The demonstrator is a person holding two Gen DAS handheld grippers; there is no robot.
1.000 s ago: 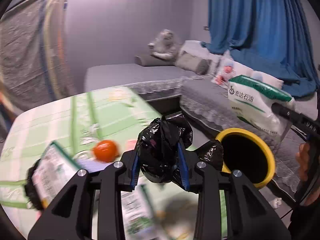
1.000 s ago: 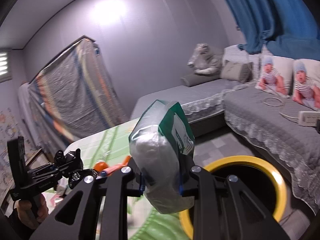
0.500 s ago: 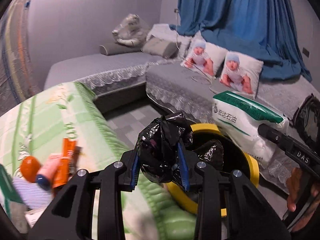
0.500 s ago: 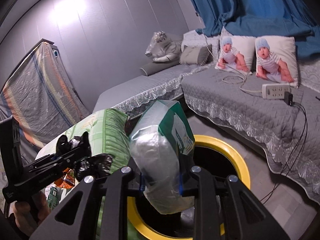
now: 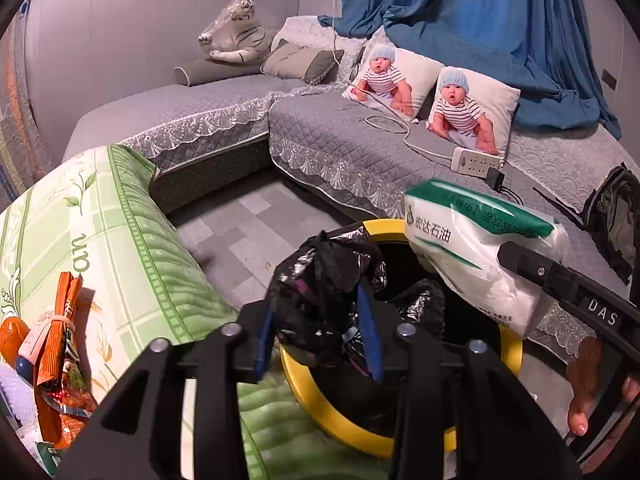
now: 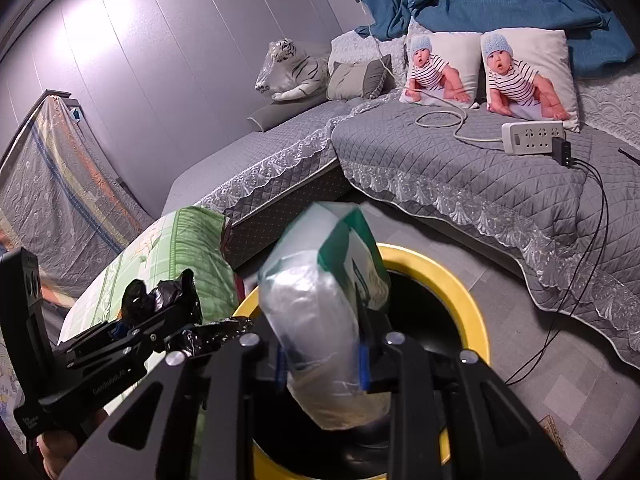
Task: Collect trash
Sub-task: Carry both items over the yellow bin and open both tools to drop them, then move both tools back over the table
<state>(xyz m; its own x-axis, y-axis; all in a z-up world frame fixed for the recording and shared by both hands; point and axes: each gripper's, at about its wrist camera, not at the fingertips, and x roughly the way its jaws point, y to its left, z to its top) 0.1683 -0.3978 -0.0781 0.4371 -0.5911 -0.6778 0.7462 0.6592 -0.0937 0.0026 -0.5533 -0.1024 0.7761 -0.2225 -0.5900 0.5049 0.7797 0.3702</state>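
Green floral table (image 5: 132, 240), orange snack packets (image 5: 56, 352), perhaps an orange (image 5: 10, 340) at its edge

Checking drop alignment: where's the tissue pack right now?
The tissue pack is clamped in the right gripper, held over the yellow-rimmed bin; the left gripper holds the black bag just to its left.

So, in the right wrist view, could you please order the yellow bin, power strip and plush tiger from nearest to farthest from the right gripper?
1. Yellow bin, directly below the right gripper.
2. Power strip, on the sofa, right.
3. Plush tiger, back corner by the wall.
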